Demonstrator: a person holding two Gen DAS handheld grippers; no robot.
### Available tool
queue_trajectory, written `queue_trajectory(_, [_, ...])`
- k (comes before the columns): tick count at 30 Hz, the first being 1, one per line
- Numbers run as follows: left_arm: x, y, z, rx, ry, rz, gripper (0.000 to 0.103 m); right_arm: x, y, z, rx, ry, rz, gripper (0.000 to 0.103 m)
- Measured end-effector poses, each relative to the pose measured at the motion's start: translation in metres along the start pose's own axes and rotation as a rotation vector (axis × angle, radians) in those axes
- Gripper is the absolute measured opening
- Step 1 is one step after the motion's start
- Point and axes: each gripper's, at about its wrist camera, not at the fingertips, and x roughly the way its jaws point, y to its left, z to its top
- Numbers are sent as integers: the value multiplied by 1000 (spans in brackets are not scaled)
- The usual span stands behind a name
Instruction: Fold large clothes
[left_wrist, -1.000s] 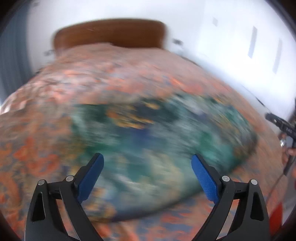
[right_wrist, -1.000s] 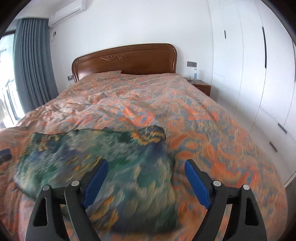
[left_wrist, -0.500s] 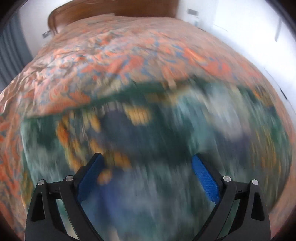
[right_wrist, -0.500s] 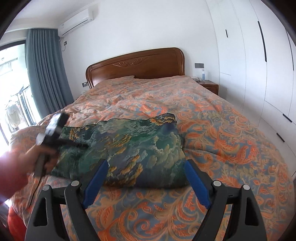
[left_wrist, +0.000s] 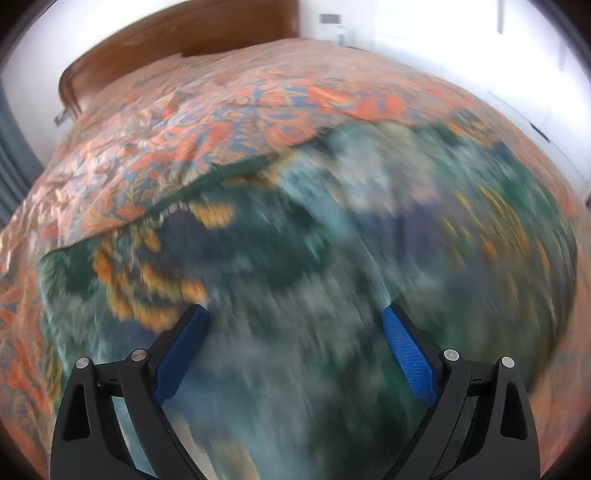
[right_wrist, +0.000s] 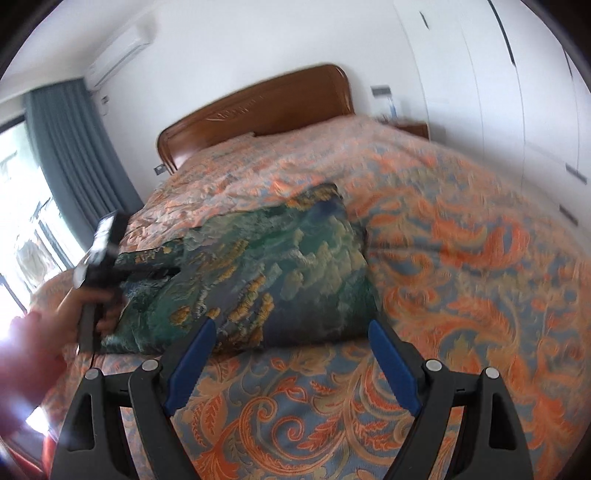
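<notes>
A folded garment (right_wrist: 266, 266) with a green, blue and yellow landscape print lies on the orange patterned bedspread (right_wrist: 461, 258). In the left wrist view the garment (left_wrist: 332, 258) is blurred and fills the lower frame. My left gripper (left_wrist: 293, 314) is open and empty, close above it. The left gripper also shows in the right wrist view (right_wrist: 144, 271), held in a hand at the garment's left end. My right gripper (right_wrist: 290, 326) is open and empty, over the bedspread just in front of the garment's near edge.
A wooden headboard (right_wrist: 258, 107) stands at the far end of the bed. White wardrobe doors (right_wrist: 517, 92) run along the right. A grey-blue curtain (right_wrist: 70, 147) and a bright window are on the left. A nightstand (right_wrist: 412, 129) sits by the headboard.
My left gripper has swung in low over the garment. My right gripper has pulled back and tilted, so the garment now lies ahead of its fingers instead of between them.
</notes>
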Motion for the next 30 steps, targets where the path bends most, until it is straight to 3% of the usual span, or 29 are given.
queue_trajectory(2, [-14, -7, -14, 13, -14, -11, 96, 5, -8, 0, 40, 15, 9, 87])
queue_trajectory(5, [-35, -21, -30, 44, -13, -102, 96, 18, -20, -2, 110, 47, 37, 87])
queue_trajectory(11, [-73, -63, -39, 184, -146, -253, 97, 65, -37, -9, 258, 119, 55, 87])
queue_trajectory(16, [-38, -78, -37, 182, -30, -315, 97, 96, -53, -14, 421, 126, 106, 89])
queue_trajectory(19, [-28, -77, -40, 155, -12, -340, 98, 120, -69, -18, 532, 168, 123, 93])
queue_trajectory(24, [-22, -85, -43, 205, 18, -327, 99, 137, -83, -12, 675, 93, 184, 94])
queue_trajectory(26, [-26, -86, -41, 215, 25, -328, 98, 142, -86, -11, 735, 57, 186, 85])
queue_trajectory(27, [-31, -80, -39, 196, 27, -343, 98, 141, -84, -9, 722, 44, 169, 62])
queue_trajectory(30, [-52, -49, -25, 52, 32, -414, 96, 121, -48, 6, 455, -27, 40, 48])
